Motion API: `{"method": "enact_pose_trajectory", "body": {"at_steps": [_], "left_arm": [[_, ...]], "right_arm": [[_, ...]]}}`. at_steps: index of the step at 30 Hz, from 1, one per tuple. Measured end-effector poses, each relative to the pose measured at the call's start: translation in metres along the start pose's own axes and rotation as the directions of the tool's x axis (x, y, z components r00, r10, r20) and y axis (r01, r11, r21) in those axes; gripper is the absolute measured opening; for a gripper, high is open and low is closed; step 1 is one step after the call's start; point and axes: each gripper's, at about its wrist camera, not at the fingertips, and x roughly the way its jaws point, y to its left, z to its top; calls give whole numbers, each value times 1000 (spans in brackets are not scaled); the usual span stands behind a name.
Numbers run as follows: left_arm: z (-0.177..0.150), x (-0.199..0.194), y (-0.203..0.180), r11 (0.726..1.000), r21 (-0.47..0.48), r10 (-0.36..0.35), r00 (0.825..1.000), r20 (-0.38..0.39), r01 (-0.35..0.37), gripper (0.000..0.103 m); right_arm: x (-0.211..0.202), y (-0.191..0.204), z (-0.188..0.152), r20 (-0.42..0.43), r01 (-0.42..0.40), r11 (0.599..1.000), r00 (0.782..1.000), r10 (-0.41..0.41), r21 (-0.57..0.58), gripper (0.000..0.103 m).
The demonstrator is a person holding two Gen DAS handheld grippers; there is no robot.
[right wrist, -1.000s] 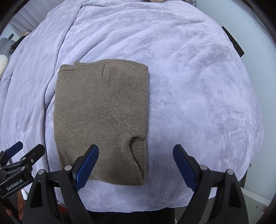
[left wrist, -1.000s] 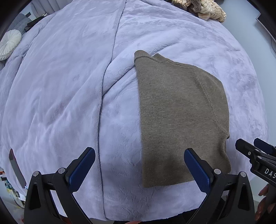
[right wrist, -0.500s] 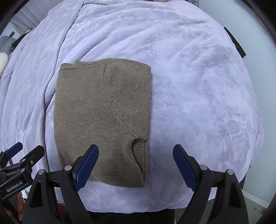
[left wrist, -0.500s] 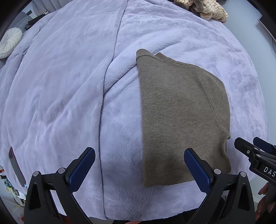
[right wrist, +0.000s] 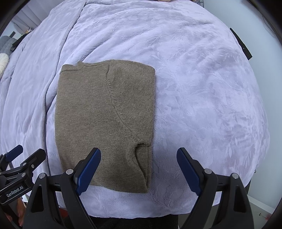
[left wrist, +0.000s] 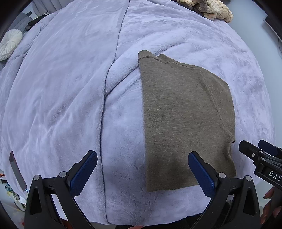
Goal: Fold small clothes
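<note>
A wide bed (left wrist: 52, 105) fills the room, covered by a plush lavender blanket (right wrist: 202, 88) that lies rumpled in long creases. Near its front edge sits the one thing that matters here, a brown knitted sweater (right wrist: 105, 123), already folded into a neat upright rectangle with its sleeve tucked over the body and the neckline at the far end. It looks to me as if the side folds are done; what may be left is one more fold end to end, or simply setting it aside. A heap of cream knitwear (left wrist: 211, 10) waits at the far end of the bed, perhaps next in line. The left gripper (left wrist: 142, 169) hangs above the sweater's left edge, jaws spread wide and empty. The right gripper (right wrist: 139, 167) hovers over the sweater's right corner, equally wide apart, holding nothing.
</note>
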Motion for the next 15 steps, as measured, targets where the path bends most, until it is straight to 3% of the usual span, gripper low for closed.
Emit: {"method": "enact_pose_trajectory", "body": {"at_steps": [15], "left_arm": [[-1,0,-2,1000,5,1,1000,1,-1,103]], "right_arm": [[0,-2,-3,0,0,1000,1000,0,12,90]]}}
